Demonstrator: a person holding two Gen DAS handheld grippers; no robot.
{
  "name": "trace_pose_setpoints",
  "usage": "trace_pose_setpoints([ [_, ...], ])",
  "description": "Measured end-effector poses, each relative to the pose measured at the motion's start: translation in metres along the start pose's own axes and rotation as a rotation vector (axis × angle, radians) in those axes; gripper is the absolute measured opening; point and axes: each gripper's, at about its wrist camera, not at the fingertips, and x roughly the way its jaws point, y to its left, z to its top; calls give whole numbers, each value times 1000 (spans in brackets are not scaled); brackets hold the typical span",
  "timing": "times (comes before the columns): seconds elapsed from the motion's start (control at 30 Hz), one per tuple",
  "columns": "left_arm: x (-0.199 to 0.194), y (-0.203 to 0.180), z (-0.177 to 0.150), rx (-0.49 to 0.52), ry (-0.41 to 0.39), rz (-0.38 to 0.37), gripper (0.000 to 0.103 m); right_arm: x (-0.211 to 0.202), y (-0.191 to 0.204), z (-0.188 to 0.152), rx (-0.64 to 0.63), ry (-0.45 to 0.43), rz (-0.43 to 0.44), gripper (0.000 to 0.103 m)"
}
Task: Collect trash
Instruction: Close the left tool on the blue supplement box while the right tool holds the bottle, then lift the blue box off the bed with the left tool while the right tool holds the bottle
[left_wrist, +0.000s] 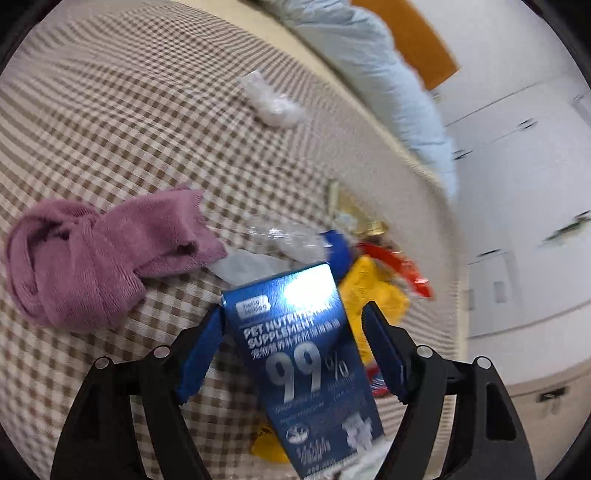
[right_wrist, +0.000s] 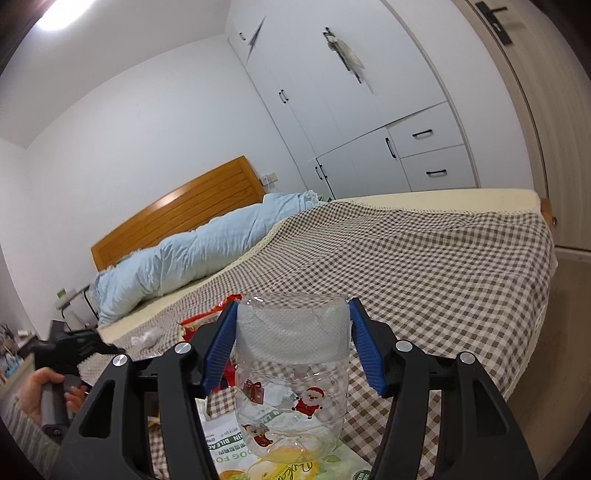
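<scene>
Checkered brown-and-white bedspread (left_wrist: 110, 110) covers the bed under both of your tools, with a pale blue quilt (right_wrist: 192, 251) bunched along the wooden headboard (right_wrist: 177, 214) and white wardrobes (right_wrist: 369, 110) behind. Your left gripper (left_wrist: 295, 321) has a blue pet-supplement carton (left_wrist: 306, 350) between its fingers (left_wrist: 199, 354); the left pad touches the carton's edge, while the right pad stands apart from it, so the grip looks loose and open. Beyond those fingertips lie a clear plastic wrapper (left_wrist: 288, 236), yellow packet (left_wrist: 369, 291) and red wrapper (left_wrist: 399, 262); to their left sits a crumpled mauve towel (left_wrist: 92, 254), and farther ahead a small clear bag (left_wrist: 273, 99). Your right gripper (right_wrist: 291, 336) is clamped on a clear plastic jar (right_wrist: 291, 369) with Santa stickers, pads pressing its upper sides. Below the jar lies a green-and-white food bag (right_wrist: 236, 450). Your left hand (right_wrist: 40, 395) shows at the far left.
</scene>
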Motion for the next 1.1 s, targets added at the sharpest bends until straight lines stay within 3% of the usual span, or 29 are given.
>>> trace_pose_setpoints([
  [0.1, 13, -17, 10, 8, 8, 149, 73, -2, -9, 4, 46, 9, 17, 59],
  [0.2, 20, -25, 16, 11, 10, 218, 72, -4, -18, 8, 83, 18, 31, 59],
  [0.37, 24, -25, 19, 18, 40, 236, 69, -7, -31, 13, 132, 29, 39, 59],
  [0.4, 23, -29, 18, 35, 26, 229, 65, -7, -33, 13, 140, 33, 41, 59],
  [0.67, -31, -62, 7, 224, -142, 156, 64, -15, -30, 12, 137, 36, 57, 59],
  [0.83, -69, -87, -11, 419, -274, 170, 64, -22, -21, 6, 104, 29, 60, 59],
  [1.0, -79, -87, -23, 506, -314, 228, 65, -28, -12, 1, 96, 23, 61, 59],
  [1.1, -78, -80, -24, 507, -329, 229, 65, -30, -11, 0, 94, 21, 61, 59],
])
